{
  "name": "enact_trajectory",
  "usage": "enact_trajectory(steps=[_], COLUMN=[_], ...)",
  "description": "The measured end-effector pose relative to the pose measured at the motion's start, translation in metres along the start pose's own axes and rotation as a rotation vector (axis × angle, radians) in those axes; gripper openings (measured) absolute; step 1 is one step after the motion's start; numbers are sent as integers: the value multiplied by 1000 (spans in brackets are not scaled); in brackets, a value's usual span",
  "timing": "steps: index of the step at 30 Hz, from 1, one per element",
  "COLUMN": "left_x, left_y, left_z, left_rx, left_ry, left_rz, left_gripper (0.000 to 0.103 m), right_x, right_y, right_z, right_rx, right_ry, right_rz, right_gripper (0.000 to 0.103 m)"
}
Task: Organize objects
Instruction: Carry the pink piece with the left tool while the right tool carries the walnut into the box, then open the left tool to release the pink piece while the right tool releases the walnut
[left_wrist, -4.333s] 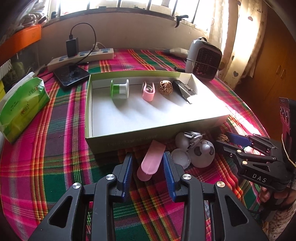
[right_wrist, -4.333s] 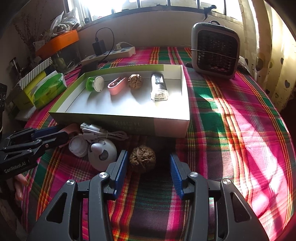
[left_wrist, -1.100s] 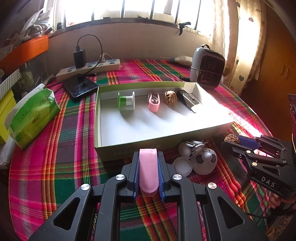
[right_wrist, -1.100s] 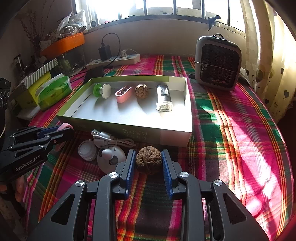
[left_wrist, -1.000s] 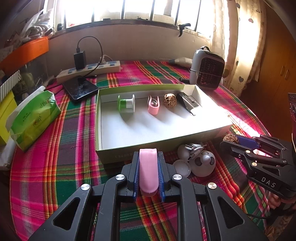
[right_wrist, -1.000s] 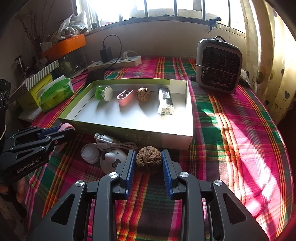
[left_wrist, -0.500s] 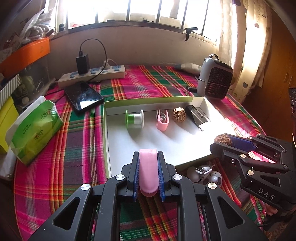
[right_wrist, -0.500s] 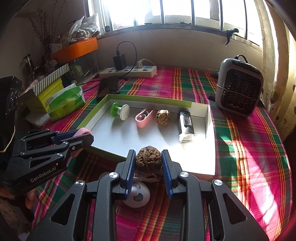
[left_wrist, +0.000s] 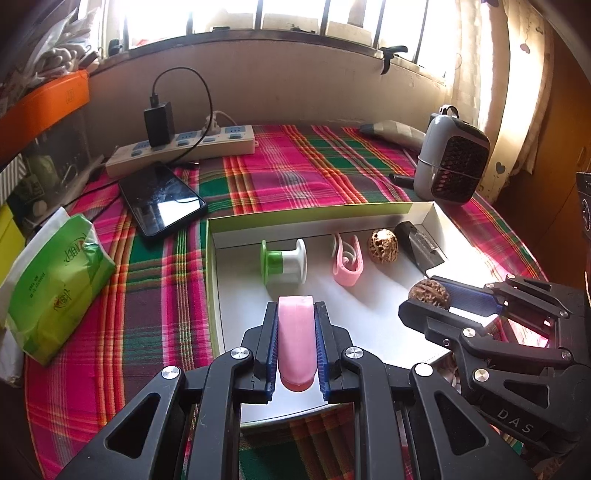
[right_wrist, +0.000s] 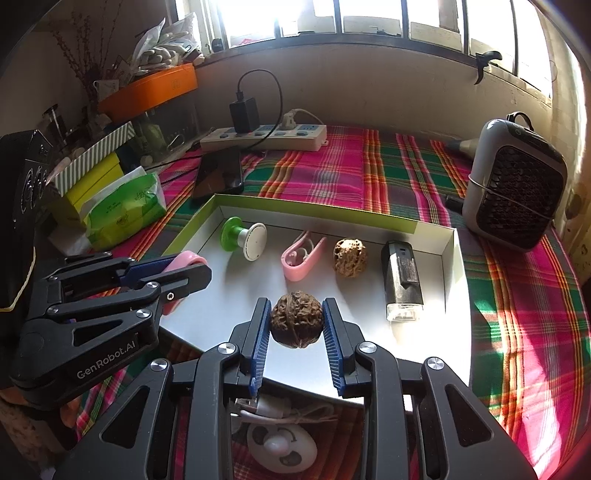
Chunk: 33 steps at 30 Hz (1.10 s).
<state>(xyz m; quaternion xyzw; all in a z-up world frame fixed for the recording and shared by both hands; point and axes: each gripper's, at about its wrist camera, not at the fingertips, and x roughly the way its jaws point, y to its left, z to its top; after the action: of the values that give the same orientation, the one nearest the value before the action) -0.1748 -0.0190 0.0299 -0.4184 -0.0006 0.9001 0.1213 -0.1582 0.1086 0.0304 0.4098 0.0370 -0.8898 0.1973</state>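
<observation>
Left wrist view: the left gripper (left_wrist: 296, 345) is pinching a pink clip (left_wrist: 295, 343); the right gripper (right_wrist: 296, 325) is squeezing a walnut (right_wrist: 296, 324) above the box (right_wrist: 448, 258).

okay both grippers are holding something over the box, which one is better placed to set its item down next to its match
Probably the right gripper: its walnut hangs directly in front of the walnut in the box. The left gripper holds its pink clip left of the matching clip, nearer the green spool.

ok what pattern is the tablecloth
Plaid tablecloth in pink, green and orange; right wrist view shows it best.
</observation>
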Motion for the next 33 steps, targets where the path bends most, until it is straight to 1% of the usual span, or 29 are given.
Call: enact_trajectory(steps=[8, 17, 24, 33], left_x=[15, 30, 32, 32], left_y=[3, 5, 4, 4], left_z=[8, 9, 10, 11], left_rx=[6, 19, 41, 40], left_ry=[18, 38, 37, 40], left_rz=[-4, 14, 32, 23], left_gripper=[16, 16, 16, 16], right_x=[14, 24, 31, 38], right_y=[2, 1, 3, 5], right_z=[2, 7, 10, 11], right_rx=[-11, -6, -6, -10], right_ry=[32, 45, 49, 62], right_rz=[6, 13, 20, 25], right_gripper=[30, 30, 30, 30])
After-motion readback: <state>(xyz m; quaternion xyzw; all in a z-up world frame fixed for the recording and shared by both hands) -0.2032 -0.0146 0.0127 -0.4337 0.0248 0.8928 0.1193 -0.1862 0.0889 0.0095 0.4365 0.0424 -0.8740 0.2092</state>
